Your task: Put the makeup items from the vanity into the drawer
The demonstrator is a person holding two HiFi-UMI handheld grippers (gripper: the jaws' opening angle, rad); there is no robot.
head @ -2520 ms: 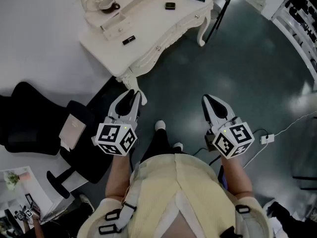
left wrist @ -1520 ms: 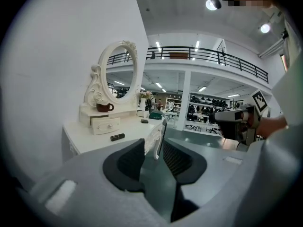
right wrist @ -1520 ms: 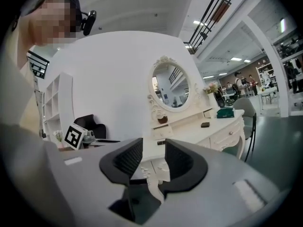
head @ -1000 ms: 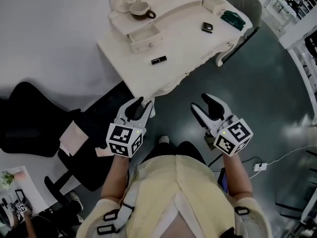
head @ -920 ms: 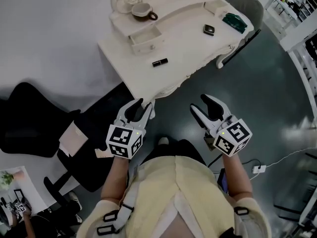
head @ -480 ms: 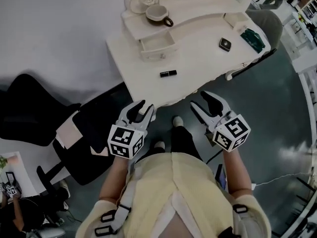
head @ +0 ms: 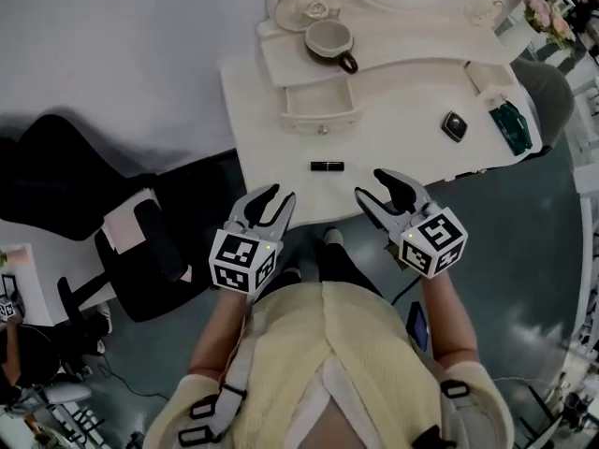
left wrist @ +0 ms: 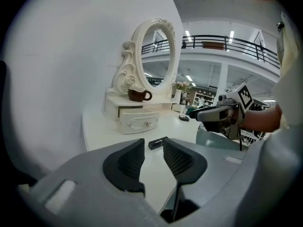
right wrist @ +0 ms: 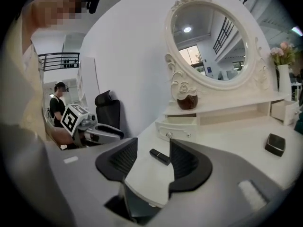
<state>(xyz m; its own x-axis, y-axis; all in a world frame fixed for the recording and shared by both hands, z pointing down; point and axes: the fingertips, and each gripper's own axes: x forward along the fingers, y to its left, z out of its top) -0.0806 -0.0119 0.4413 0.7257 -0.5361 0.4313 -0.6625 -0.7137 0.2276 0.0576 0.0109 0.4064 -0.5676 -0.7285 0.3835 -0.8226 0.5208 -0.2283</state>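
Note:
A short black lipstick [head: 327, 166] lies near the front edge of the white vanity [head: 402, 148]. Behind it a small drawer [head: 321, 102] stands pulled open, under a shelf with a brown cup [head: 329, 38]. A dark compact [head: 455, 125] and a green item [head: 510, 125] lie at the right end. My left gripper [head: 277, 197] and right gripper [head: 372, 185] hover at the front edge, either side of the lipstick, both open and empty. The lipstick [left wrist: 157, 143] shows beyond the left gripper [left wrist: 152, 149], and the lipstick [right wrist: 160, 156] lies ahead of the right gripper [right wrist: 154, 157].
An oval mirror [right wrist: 210, 44] rises at the back of the vanity. A black office chair [head: 140, 251] stands to the left on the dark floor, by the white wall. A vase of flowers [head: 546, 12] sits at the far right corner.
The person has stepped up to the vanity. Both grippers moved forward from over the floor to the table's front edge, and the lipstick now lies just ahead of them. Jaws unchanged.

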